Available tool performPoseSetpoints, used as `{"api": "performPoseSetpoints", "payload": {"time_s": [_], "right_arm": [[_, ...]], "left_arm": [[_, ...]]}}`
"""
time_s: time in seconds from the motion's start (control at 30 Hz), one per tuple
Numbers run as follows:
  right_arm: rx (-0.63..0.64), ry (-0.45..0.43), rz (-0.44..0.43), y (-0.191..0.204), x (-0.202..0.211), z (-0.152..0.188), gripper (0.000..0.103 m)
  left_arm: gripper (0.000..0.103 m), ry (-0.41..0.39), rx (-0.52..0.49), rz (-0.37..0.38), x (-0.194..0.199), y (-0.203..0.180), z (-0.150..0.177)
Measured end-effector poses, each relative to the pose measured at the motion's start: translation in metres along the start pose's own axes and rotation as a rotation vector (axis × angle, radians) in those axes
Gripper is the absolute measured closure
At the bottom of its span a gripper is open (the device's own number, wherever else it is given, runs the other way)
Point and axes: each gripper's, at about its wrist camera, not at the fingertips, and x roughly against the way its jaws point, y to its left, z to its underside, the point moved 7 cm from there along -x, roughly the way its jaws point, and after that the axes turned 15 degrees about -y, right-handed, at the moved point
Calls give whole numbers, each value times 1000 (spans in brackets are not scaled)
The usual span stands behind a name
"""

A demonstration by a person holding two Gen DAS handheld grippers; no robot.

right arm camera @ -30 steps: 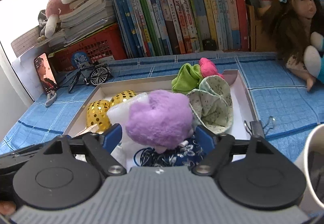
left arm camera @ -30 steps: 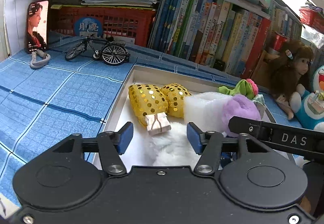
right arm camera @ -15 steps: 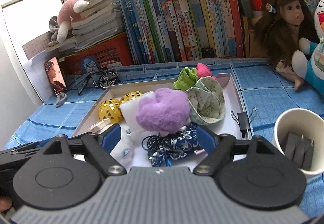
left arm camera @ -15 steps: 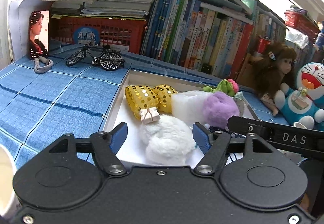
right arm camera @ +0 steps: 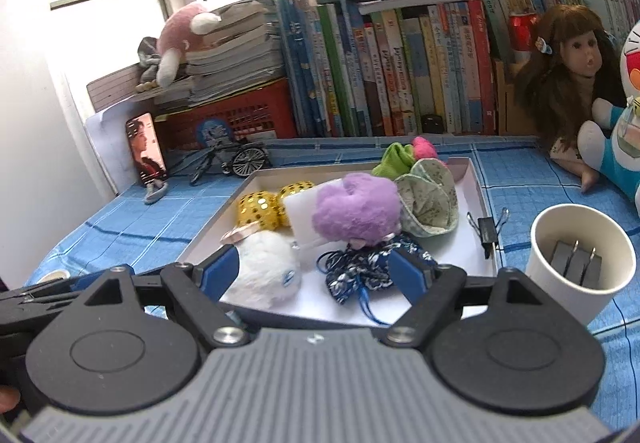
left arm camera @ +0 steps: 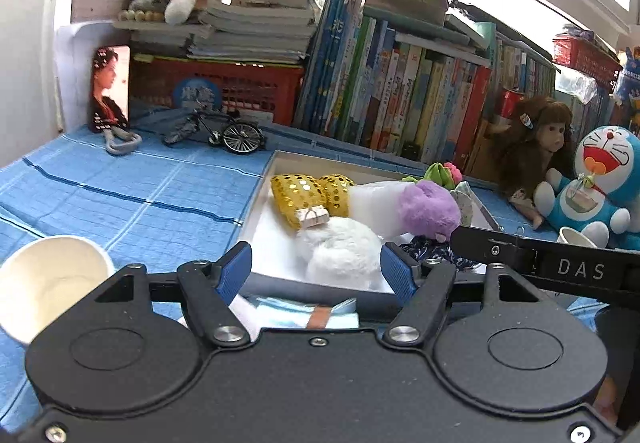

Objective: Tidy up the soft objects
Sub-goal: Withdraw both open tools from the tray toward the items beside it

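A white tray (left arm camera: 256,219) (right arm camera: 478,195) on the blue cloth holds soft items. In it lie a gold sequin piece (left arm camera: 296,195) (right arm camera: 258,209), a white fluffy ball (left arm camera: 340,247) (right arm camera: 264,271), a white foam block (left arm camera: 372,199), a purple plush (left arm camera: 428,207) (right arm camera: 356,207), a blue floral pouch (right arm camera: 360,267), a green floral fabric piece (right arm camera: 430,203) and a green-and-pink piece (right arm camera: 400,157). My left gripper (left arm camera: 316,271) hangs open in front of the tray's near edge, touching nothing. My right gripper (right arm camera: 316,271) is open beside it, also empty.
An empty paper cup (left arm camera: 44,283) stands left of the tray. Another cup (right arm camera: 580,259) holding dark pieces stands to its right, near a binder clip (right arm camera: 486,231). A toy bicycle (left arm camera: 228,131), books, a doll (left arm camera: 536,147) and a blue plush (left arm camera: 596,179) line the back.
Both grippers have drawn back and up from the tray, and the paper cups have come into view. The left jaws widened; the white fluffy ball stays in the tray.
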Motion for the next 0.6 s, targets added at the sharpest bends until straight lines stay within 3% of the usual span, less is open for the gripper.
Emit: {"api": "performPoseSetpoints", "payload": {"time_s": [0.17,0.6], "right_arm": [[9,1,-23,9,11,9,13],[62,32,-49,25,21,34,13]], "left_arm": [[34,20,33,7,17,8,10],[33,-7,3,-24,40,24,27]]}}
